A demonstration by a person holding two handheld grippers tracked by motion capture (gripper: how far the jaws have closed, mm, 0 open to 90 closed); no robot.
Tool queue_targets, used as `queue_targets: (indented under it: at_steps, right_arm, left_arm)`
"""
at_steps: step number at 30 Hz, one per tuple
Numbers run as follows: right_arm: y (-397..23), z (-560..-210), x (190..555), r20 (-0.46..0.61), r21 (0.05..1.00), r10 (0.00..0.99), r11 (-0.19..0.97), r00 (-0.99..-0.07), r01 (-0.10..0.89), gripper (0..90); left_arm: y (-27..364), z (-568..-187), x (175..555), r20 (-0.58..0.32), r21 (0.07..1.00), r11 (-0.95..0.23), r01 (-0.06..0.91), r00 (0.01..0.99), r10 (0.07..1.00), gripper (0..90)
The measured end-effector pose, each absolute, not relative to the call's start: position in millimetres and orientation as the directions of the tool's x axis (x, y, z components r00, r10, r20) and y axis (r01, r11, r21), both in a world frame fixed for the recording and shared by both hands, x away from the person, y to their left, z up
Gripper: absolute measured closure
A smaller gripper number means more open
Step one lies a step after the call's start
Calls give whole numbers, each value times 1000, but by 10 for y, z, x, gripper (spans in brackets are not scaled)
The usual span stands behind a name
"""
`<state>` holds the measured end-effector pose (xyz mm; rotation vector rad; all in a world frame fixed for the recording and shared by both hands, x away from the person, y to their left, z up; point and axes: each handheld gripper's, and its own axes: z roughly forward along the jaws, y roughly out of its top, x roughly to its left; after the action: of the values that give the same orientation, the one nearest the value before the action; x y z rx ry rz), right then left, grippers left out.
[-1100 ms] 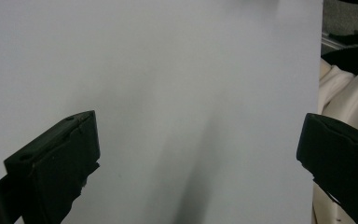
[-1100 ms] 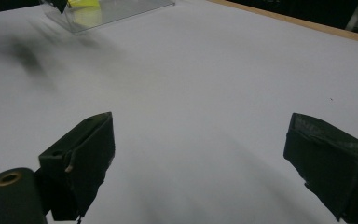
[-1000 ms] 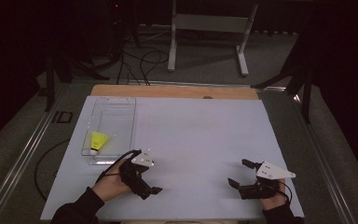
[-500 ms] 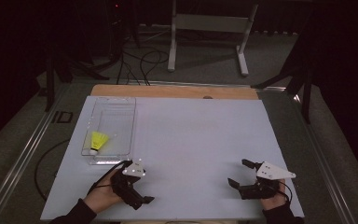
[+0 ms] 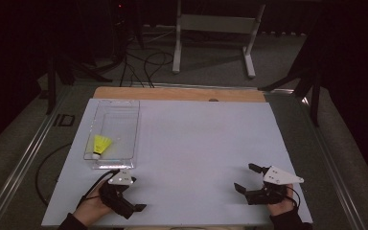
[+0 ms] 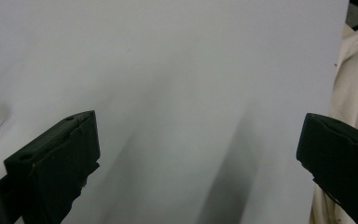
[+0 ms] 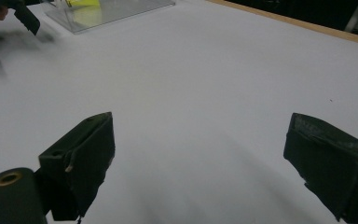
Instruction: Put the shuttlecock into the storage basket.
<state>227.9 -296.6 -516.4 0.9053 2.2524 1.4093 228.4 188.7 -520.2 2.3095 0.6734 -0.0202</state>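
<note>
Dark room around, cables and a white stand's legs on the floor past 12 o'clock. White table (image 5: 196,143) with a wooden edge along the far side. Clear plastic tray (image 5: 124,108) sits at about 10 o'clock on the table, long side running away from the person. Yellow shuttlecock (image 5: 100,145) lies inside the tray toward its near end, cork tip pointing near-left, skirt away. It looks like the thing being worked with, and the tray walls keep it from rolling off.

Left gripper (image 5: 135,201) at 7 o'clock, held low over the table just this side of the tray's near end, apart from it. Its jaws are spread wide, nothing between them; the left gripper view has only bare table in the gap, with a blurred bit of the tray at the left edge. Pale cloth at the right edge there, probably the person's clothing.

Right gripper (image 5: 247,178) at 5 o'clock, well apart from the tray, low over the table near the front edge, parked out of the way by the look of it. Jaws spread wide too, empty, aimed toward 10 o'clock; the right gripper view shows the tray and shuttlecock far off at top left.

Judgement: both grippers idle, shuttlecock stowed.
</note>
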Motion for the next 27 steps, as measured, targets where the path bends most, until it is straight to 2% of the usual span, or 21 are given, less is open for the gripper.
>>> queue_targets:
  at_steps: [11,14,18,24,27]
  right_arm:
    - [-2963,-5169,2283,48,888,668,312,-743,338,89]
    - [-2963,-5165,2281,48,889,668,311,-743,337,90]
    - [-2963,-5162,2280,46,890,668,311,-742,335,89]
    - [-2968,-5164,2280,48,889,670,310,-741,337,89]
    - [-2969,-5169,2283,45,888,670,313,-741,336,89]
  left_arm:
    - [2118,-5231,2215,-191,641,-556,529,811,552,4]
    - [2135,-5241,2203,-171,638,-548,541,793,585,4]
    - [2143,-5259,2206,-185,650,-503,569,761,622,4]
    - [2148,-5286,2203,-181,652,-486,582,742,646,4]
    - [2129,-5316,2190,-141,663,-473,581,717,683,4]
